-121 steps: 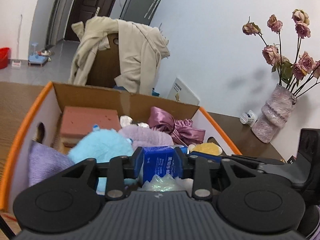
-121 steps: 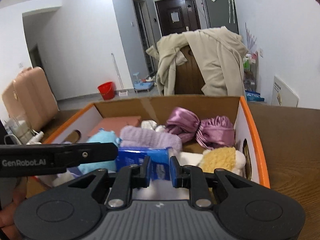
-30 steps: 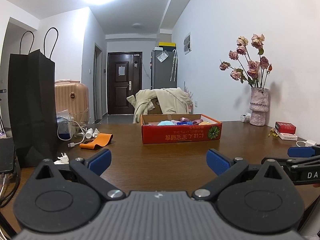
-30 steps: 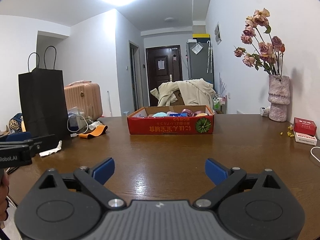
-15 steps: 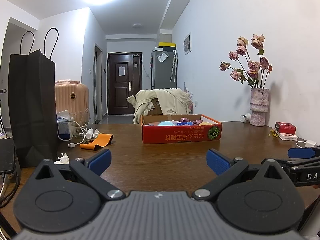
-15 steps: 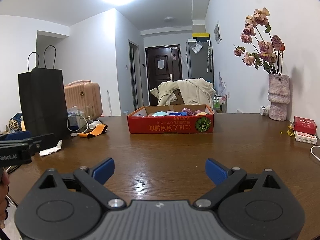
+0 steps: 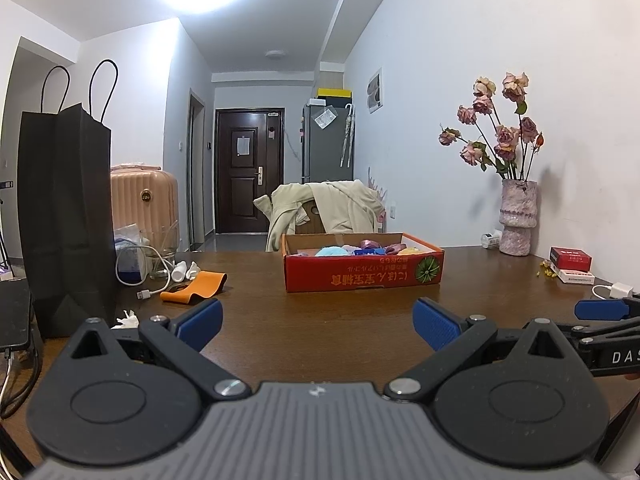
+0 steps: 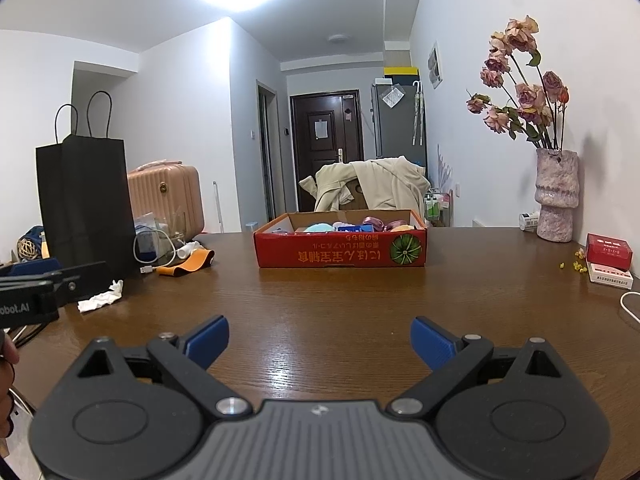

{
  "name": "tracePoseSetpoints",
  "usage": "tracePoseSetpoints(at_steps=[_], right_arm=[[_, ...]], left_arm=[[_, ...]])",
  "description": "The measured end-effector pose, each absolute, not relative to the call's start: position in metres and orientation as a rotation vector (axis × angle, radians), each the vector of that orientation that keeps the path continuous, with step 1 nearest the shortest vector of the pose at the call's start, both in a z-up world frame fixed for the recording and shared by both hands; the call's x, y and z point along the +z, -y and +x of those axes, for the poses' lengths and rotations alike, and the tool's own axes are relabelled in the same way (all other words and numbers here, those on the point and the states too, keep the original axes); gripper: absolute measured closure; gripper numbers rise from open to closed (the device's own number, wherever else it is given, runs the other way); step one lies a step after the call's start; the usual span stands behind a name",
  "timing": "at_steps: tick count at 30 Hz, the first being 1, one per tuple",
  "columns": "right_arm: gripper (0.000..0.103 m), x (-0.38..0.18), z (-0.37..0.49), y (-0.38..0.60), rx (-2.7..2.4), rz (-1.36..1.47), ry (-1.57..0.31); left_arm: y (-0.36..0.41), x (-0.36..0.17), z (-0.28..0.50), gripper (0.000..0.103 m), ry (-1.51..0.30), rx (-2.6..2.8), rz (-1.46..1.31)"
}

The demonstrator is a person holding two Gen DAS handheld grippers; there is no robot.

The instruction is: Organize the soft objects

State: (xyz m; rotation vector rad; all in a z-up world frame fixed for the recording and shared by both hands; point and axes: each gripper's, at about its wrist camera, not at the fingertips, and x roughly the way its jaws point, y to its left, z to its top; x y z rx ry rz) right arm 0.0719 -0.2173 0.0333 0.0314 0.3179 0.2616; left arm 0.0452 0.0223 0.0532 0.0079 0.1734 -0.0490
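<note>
The left gripper (image 7: 316,322) has its two blue-padded fingers (image 7: 199,322) spread wide apart with nothing between them, above the dark brown wooden table (image 7: 320,312). The right gripper (image 8: 320,340) stands the same way, its blue pads (image 8: 434,342) far apart and empty over the bare wood.

Beyond both pairs of fingers, well apart from them, sits the shallow red cardboard box printed with a green melon (image 7: 362,274), on the far middle of the table. Soft things lie packed inside it: a pale blue fluffy plush (image 7: 334,251), a purple satin bundle (image 7: 370,245) and a yellow fuzzy piece (image 7: 412,250); the right wrist view looks over the box's orange-edged rim (image 8: 340,229) at them from a slightly different angle.

The left wrist view shows the right gripper's side at its right edge, and a white charger plug (image 7: 618,290) on the table near it. The right wrist view shows the left gripper's side at its left edge, a person's fingertips (image 8: 8,354) below it, and a crumpled white tissue (image 8: 102,298) more plainly. Both views take in the tall black paper bag (image 7: 66,216), the orange folded band (image 7: 196,286), the mottled pink vase of dried roses (image 7: 518,216) and the red and white small boxes (image 8: 608,260) at the right.
</note>
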Motion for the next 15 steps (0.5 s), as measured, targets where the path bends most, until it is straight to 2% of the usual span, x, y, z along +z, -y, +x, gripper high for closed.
tracePoseSetpoints(at_steps=[15], right_arm=[[0.005,0.0335,0.0691,0.2158,0.262,0.035,-0.307]], left_arm=[[-0.0219,0.0534,0.0409,0.0,-0.147,-0.075,0.013]])
